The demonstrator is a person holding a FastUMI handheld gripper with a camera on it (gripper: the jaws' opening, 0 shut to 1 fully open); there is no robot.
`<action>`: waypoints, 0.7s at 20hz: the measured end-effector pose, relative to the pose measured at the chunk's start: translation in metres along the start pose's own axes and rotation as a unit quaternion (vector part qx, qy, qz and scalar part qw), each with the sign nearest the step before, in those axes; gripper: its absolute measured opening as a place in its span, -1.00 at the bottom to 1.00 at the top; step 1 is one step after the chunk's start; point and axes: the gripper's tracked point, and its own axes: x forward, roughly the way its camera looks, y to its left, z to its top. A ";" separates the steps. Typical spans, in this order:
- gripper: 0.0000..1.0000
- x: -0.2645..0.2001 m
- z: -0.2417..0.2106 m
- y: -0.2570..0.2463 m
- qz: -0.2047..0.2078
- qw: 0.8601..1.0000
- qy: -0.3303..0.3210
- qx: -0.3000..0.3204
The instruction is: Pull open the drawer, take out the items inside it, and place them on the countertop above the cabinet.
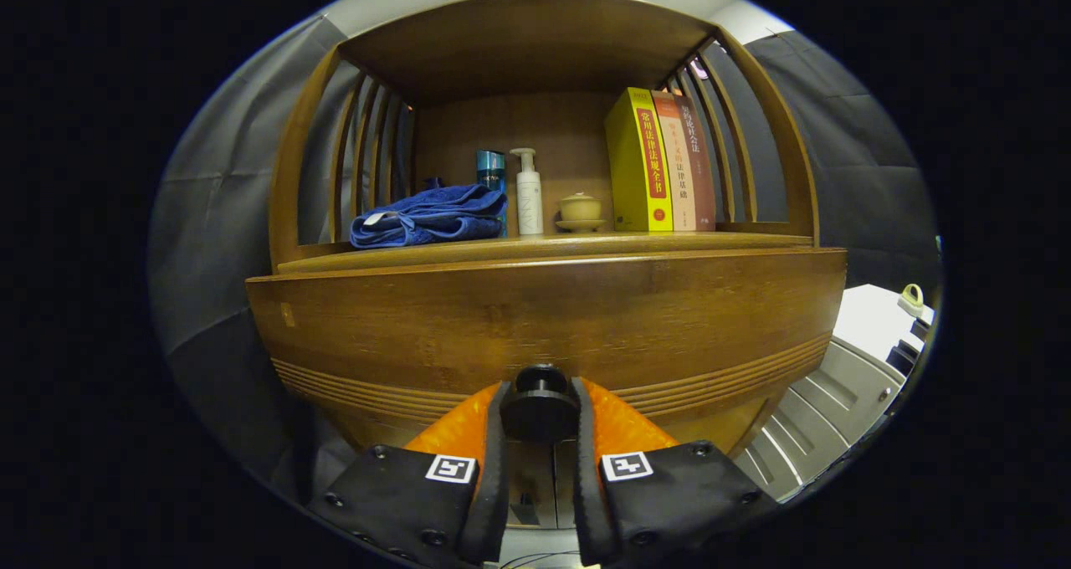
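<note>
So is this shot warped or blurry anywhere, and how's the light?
In the gripper view the fisheye bows the drawer front and countertop edge into curves; books and towel look sharp and evenly lit; the knob, gripped by the gripper, sits dark in shadow.

- A home-style corner staged inside a booth draped with dark grey cloth [226, 184]
- A warm brown wooden cabinet [544, 318] with slatted sides and an open shelf suggests household furniture
- On the shelf sit a folded blue towel [428, 216], a white pump bottle [528, 194], a small beige lidded cup on a saucer [580, 211], and three upright books [661, 163], yellow, cream and brown
- Pale grey panelled equipment [837, 410] stands beside the cabinet
</note>
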 end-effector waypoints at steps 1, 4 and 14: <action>-0.17 -0.008 -0.002 0.001 0.000 1.000 0.004 0.003; -0.17 -0.037 -0.007 0.001 0.008 1.000 0.026 0.002; -0.18 -0.102 -0.019 0.000 0.014 0.999 0.052 -0.003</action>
